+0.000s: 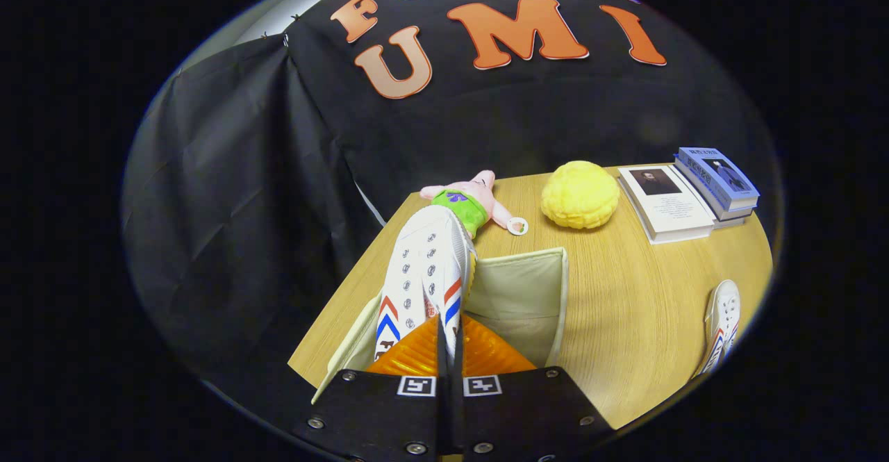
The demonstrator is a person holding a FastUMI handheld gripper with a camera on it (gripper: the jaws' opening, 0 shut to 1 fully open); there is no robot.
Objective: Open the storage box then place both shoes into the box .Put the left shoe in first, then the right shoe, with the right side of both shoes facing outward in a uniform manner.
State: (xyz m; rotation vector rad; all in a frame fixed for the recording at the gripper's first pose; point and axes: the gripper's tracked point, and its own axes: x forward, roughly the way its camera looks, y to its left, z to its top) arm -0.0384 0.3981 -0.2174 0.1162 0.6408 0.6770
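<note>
tongs (pixel 448 351) are pinched nearly together on a white sneaker (pixel 427 274), both fingers (pixel 410 358) pressing on its edge with barely a sliver of gap between them. that shoe sticks out straight ahead of the fingers, toe pointing away, and you can see its eyelet rows plus red and blue chevron stripes down the sides. it's hanging over the storage box (pixel 535 295), a cream fabric one that's open at the top, with its pale inside walls showing just ahead of and to the right of the fingers. can't really tell if the shoe is touching the box or just held above it.

second white sneaker (pixel 722 323), same stripes, is lying on the wooden table (pixel 625 309) well off to the right of the box, apart from it.

other stuff on the table: a pink plush toy (pixel 479 194) with a green middle lies beyond the held shoe's toe, near the far edge. a bumpy yellow ball-ish thing (pixel 580 194) sits to the right of the plush. further right there's a stack of books (pixel 715 184) and a white one (pixel 667 201) lying flat just beside them.
</note>
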